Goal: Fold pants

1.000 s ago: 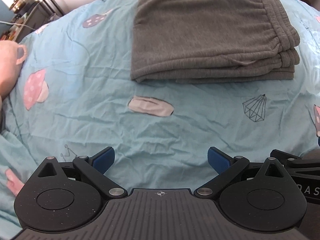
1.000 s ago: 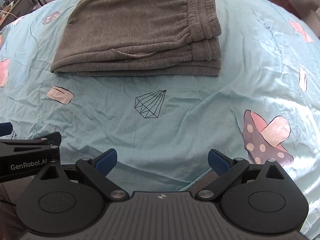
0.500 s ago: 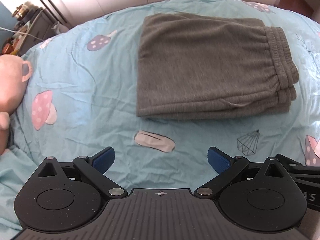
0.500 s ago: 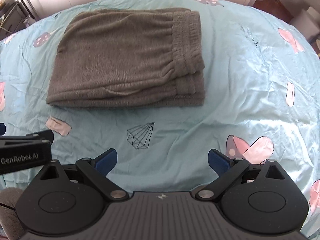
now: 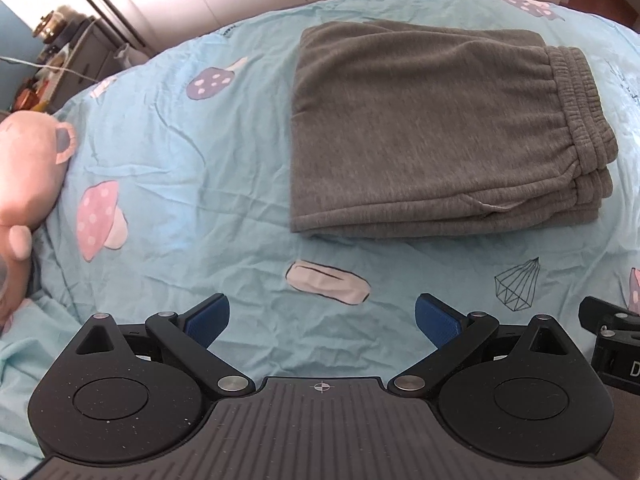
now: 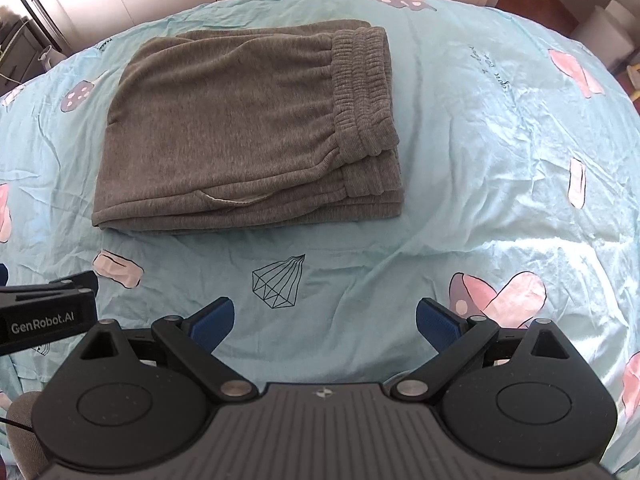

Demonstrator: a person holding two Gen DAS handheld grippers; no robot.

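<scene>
Folded grey pants (image 6: 248, 128) lie on a light blue bedsheet (image 6: 500, 184), with two grippers held above the near edge.

The pants form a neat stacked rectangle, waistband to the right. The left gripper (image 5: 322, 320) and right gripper (image 6: 325, 322) both have blue-padded jaws spread wide and hold nothing, well apart from the pants. A pink plush toy (image 5: 24, 184) lies at the far left.
</scene>
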